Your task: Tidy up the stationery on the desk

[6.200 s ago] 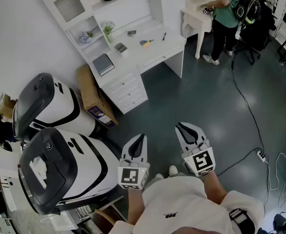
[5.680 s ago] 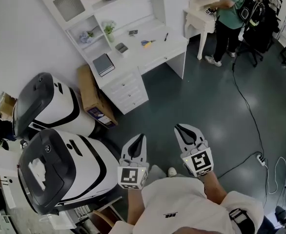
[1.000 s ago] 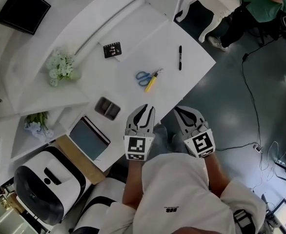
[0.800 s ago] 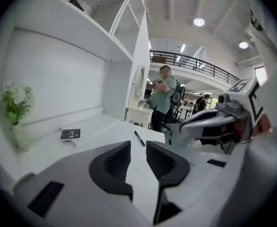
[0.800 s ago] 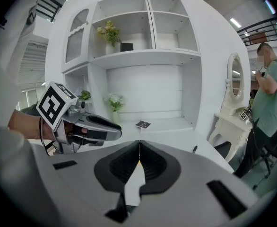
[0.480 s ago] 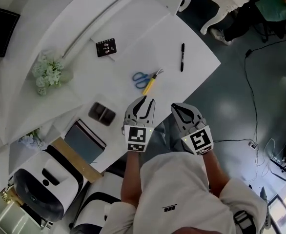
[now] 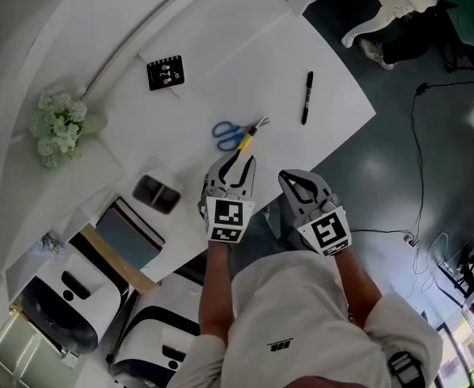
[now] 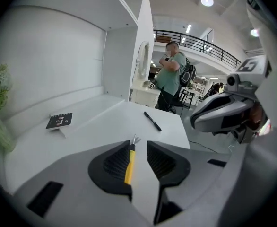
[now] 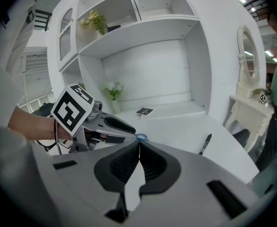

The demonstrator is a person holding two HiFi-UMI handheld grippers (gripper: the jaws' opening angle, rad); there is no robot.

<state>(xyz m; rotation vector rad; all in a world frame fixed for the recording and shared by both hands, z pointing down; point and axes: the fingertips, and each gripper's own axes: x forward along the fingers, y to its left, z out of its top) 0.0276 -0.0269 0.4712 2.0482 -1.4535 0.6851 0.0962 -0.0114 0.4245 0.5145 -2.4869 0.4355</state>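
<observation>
- White desk [image 7: 221, 51]: carrying all the stationery; another person is standing beyond its far corner.
- Left gripper [image 7: 239, 165]: hovering over the desk's front part, jaws spread a little. In the left gripper view its gap [image 8: 138, 148] is lining up with the yellow-handled tool.
- Right gripper [image 7: 290, 179]: hanging just beside the left one at the desk's front edge, jaws pressed together [image 9: 138, 148] and pinching nothing.
- Flowers [image 7: 57, 126]: standing at the desk's left.
- Black card [image 7: 165, 73]: lying near the back.
- Blue scissors [image 7: 229, 131]: lying mid-desk.
- Black pen [image 7: 307, 98]: lying apart, to the right.
- Yellow-handled tool [image 7: 247, 140]: lying against the scissors, just ahead of the left gripper.
</observation>
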